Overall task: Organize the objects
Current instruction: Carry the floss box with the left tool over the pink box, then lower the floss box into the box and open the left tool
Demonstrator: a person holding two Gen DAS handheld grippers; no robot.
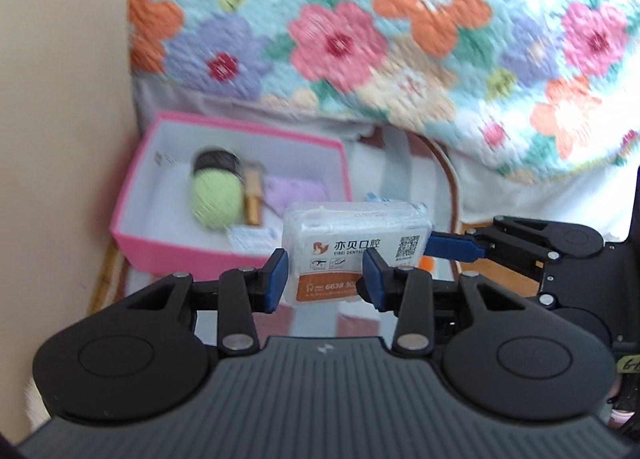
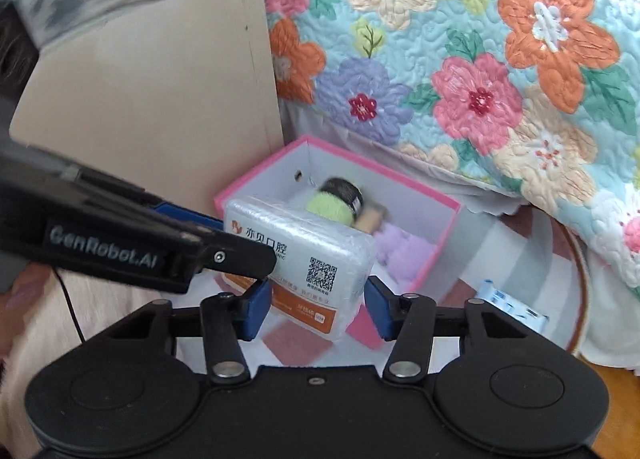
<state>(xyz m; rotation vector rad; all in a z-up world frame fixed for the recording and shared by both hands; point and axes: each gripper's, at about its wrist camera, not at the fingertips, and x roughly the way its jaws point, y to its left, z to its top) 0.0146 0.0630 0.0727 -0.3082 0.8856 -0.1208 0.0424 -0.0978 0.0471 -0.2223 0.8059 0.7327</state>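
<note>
A white plastic dental floss box with an orange label and a QR code is held in the air in front of an open pink box. My left gripper is shut on the floss box across its lower part. My right gripper also has its pads against the floss box, one on each side. In the left wrist view the right gripper's blue finger touches the box's right end. The pink box holds a green-and-black round item, a gold tube and a lilac cloth.
A flower-patterned quilt hangs over the bed edge behind the pink box. A beige board stands at the left. A small blue-and-white packet lies on the striped mat at the right, near a round brown rim.
</note>
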